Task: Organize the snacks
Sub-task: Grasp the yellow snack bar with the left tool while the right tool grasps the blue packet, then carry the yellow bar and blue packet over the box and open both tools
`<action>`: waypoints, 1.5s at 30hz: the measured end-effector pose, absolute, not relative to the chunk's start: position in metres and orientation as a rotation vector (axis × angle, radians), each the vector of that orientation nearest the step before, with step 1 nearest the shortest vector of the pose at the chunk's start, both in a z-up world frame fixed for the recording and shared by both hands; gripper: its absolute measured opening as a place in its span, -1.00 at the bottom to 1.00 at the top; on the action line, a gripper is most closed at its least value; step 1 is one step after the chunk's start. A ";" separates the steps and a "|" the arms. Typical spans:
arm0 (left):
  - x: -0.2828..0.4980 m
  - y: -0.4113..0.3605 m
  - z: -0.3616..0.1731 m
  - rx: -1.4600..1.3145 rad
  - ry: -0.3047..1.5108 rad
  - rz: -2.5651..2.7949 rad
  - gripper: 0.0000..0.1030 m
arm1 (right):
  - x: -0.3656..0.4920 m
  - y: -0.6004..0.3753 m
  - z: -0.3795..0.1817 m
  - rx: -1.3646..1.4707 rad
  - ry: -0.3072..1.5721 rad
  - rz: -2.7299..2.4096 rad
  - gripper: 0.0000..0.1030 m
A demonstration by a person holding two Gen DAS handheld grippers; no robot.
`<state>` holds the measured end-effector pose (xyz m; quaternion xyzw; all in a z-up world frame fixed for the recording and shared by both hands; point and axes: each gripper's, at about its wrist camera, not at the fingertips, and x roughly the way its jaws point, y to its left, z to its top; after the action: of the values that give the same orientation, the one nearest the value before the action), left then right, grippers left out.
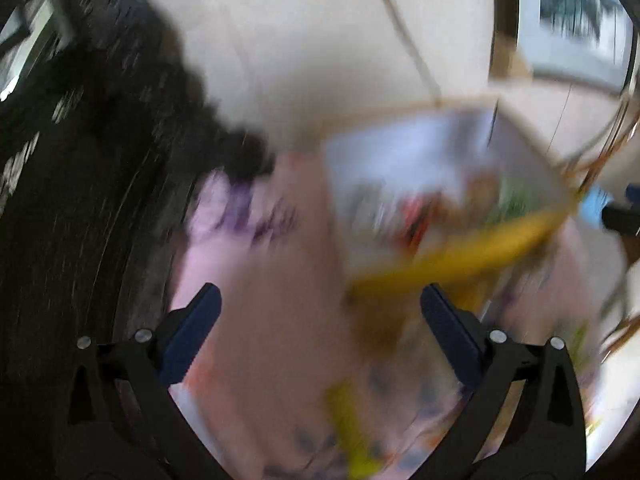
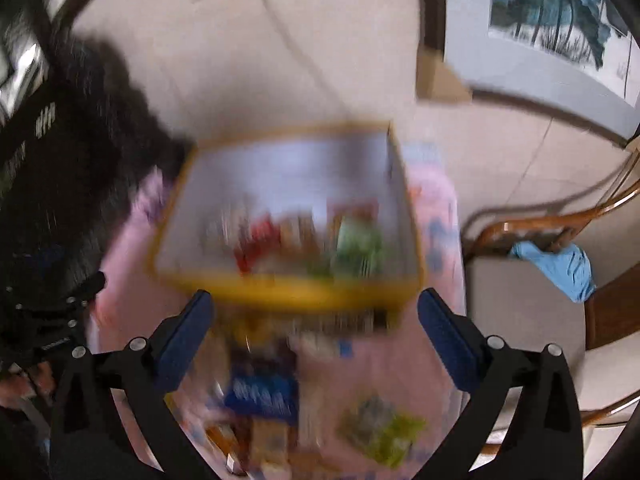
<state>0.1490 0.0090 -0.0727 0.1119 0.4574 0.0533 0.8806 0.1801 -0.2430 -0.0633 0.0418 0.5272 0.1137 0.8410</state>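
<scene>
Snack packets (image 2: 260,396) loose on pink-covered worktop (image 2: 120,264), near yellow-rimmed box (image 2: 288,292) | likely light, crinkly, slippery; pinch flat edge | left tongs (image 1: 320,308), right tongs (image 2: 316,312) spread wide, empty | blurred

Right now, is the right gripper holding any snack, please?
No, the right gripper stands open with nothing between its fingers, in front of the yellow box.
</scene>
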 end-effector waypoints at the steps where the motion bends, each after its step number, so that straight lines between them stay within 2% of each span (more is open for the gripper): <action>1: 0.136 0.012 -0.084 0.237 0.958 0.122 0.96 | 0.166 -0.233 -0.085 0.097 1.150 0.269 0.97; 6: 0.083 0.035 -0.163 0.081 1.096 0.144 0.96 | 0.143 -0.198 -0.162 0.169 1.257 0.284 0.97; 11: 0.072 0.031 -0.195 0.083 1.089 0.111 0.96 | 0.149 -0.187 -0.196 0.247 1.237 0.228 0.97; 16: 0.077 0.030 -0.227 0.089 1.152 0.112 0.96 | 0.156 -0.159 -0.218 0.019 1.197 0.240 0.97; 19: 0.079 0.036 -0.247 0.051 1.209 0.125 0.96 | 0.160 -0.158 -0.222 0.040 1.193 0.227 0.97; 21: 0.074 0.046 -0.249 -0.036 1.161 0.120 0.96 | 0.159 -0.160 -0.221 0.049 1.201 0.225 0.97; 22: 0.073 0.049 -0.251 -0.071 1.158 0.109 0.94 | 0.158 -0.161 -0.218 0.061 1.211 0.216 0.80; 24: 0.070 0.049 -0.249 -0.048 1.127 0.095 0.74 | 0.154 -0.163 -0.211 0.088 1.222 0.254 0.31; 25: 0.069 0.048 -0.248 -0.038 1.119 0.073 0.67 | 0.151 -0.159 -0.208 0.075 1.239 0.259 0.22; 26: 0.069 0.045 -0.246 -0.026 1.116 0.052 0.49 | 0.149 -0.156 -0.207 0.065 1.249 0.259 0.19; 27: 0.068 0.042 -0.244 -0.017 1.112 0.035 0.08 | 0.147 -0.154 -0.207 0.063 1.256 0.265 0.17; 28: 0.068 0.039 -0.241 -0.009 1.107 0.019 -0.19 | 0.147 -0.154 -0.206 0.078 1.268 0.269 0.13; 29: 0.068 0.037 -0.238 -0.004 1.114 0.014 -0.60 | 0.146 -0.155 -0.203 0.110 1.280 0.270 0.09; 32: 0.067 0.032 -0.234 -0.019 1.151 -0.055 -0.61 | 0.137 -0.161 -0.195 0.165 1.316 0.309 0.08; 38: 0.061 0.016 -0.214 -0.009 1.142 -0.083 -0.61 | 0.113 -0.191 -0.153 0.223 1.256 0.312 0.08; 45: 0.061 -0.004 -0.139 0.025 1.008 -0.130 -0.61 | 0.092 -0.240 -0.076 0.311 1.103 0.303 0.08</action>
<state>0.0614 -0.0037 -0.1391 0.0121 0.4825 -0.0622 0.8736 0.0915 -0.2400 -0.0761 0.1465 0.5198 0.1430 0.8294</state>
